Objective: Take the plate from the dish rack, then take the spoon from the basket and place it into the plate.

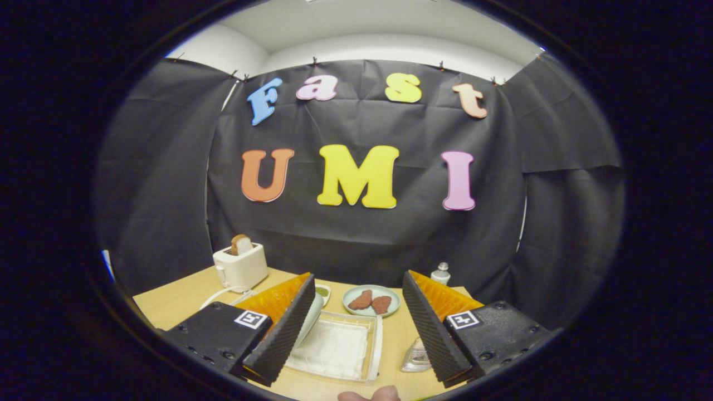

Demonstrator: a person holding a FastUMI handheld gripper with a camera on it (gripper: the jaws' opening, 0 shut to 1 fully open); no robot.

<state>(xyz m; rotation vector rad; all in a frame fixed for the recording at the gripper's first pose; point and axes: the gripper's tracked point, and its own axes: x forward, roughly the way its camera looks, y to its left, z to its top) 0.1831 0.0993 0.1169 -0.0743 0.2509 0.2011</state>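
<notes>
Table [184, 301]: meat on plate [371, 301], jaws apart.

Gripper [356, 323] held level, fingers [281, 328] spread wide (nothing clamped)

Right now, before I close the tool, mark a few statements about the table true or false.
1. The tool is open. True.
2. A pale plate stands on edge against the left finger. True.
3. The toaster is empty. False: a slice of bread sticks out of it.
4. The round dish beyond the fingers holds two reddish-brown pieces. True.
5. The clear tray sits behind the toaster. False: it lies between the fingers.
</notes>
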